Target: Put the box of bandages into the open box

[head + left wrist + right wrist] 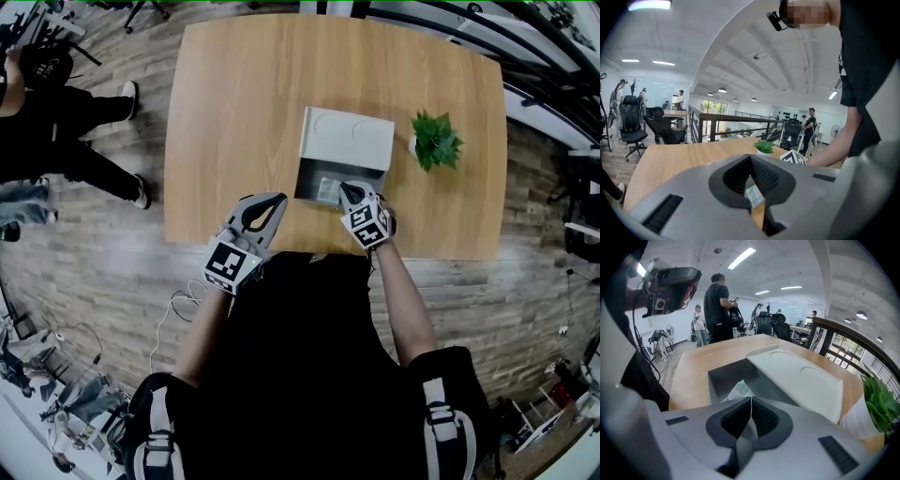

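The open box stands mid-table, its white lid (347,139) folded back and its dark inside (311,180) facing me. The box of bandages (327,189), small and pale, lies inside near the front wall. My right gripper (350,193) hovers at that front edge, jaws shut tip to tip. In the right gripper view the box of bandages (737,390) shows just past the right gripper (751,400), inside the dark tray (723,374) below the lid (799,377). My left gripper (273,201) is shut and empty over bare table to the left; the left gripper (750,157) points across the tabletop.
A small potted plant (436,140) stands right of the open box, also the plant (764,146) and its leaves (879,402). The table's near edge (281,246) is right under my grippers. A person (66,112) stands off the table's left side. Office chairs (633,126) lie beyond.
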The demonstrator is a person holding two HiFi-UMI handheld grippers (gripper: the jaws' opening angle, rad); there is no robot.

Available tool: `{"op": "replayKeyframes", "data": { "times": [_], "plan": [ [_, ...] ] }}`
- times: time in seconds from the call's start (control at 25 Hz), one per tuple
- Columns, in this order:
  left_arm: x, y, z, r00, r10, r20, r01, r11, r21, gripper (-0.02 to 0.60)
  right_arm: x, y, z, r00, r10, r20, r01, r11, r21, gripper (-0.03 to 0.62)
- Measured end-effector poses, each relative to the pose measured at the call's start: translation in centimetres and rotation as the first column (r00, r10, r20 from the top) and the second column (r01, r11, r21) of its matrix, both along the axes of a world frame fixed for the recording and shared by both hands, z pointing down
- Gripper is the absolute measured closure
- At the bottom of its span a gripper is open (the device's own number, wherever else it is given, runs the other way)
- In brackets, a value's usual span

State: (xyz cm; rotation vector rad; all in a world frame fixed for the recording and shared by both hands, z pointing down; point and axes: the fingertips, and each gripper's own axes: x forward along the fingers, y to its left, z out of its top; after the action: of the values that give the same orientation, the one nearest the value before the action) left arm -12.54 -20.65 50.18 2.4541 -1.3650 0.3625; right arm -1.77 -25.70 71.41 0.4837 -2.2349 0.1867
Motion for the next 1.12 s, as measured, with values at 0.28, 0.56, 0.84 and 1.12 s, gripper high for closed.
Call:
{"op": "replayKeyframes", "data": {
  "times": [0.28, 0.56, 0.84, 1.12],
  "plan": [
    [0.7, -0.5, -0.2, 1.000, 0.006, -0.014, -0.006, 1.000, 0.012, 0.559, 0.4, -0.9, 1.2, 0.997, 0.002, -0.072, -0.004, 1.000, -0.027, 0.568],
    [0.3, 0.0, 0.1, 1.000, 0.007, -0.003, -0.007, 1.000, -0.007, 0.558, 0.3, -1.3, 1.7, 0.995, 0.003, -0.103, -0.007, 0.999, -0.035, 0.567],
    [0.5, 0.4, 0.1, 1.000, 0.004, -0.012, -0.004, 1.000, -0.006, 0.560, 0.1, -1.5, 2.2, 0.993, 0.014, -0.114, -0.019, 0.999, -0.043, 0.566],
    [0.1, 0.7, -0.2, 1.000, 0.009, -0.004, -0.009, 1.000, -0.009, 0.559, -0.2, -1.7, 2.7, 0.991, 0.012, -0.135, -0.020, 0.998, -0.055, 0.566]
  ]
}}
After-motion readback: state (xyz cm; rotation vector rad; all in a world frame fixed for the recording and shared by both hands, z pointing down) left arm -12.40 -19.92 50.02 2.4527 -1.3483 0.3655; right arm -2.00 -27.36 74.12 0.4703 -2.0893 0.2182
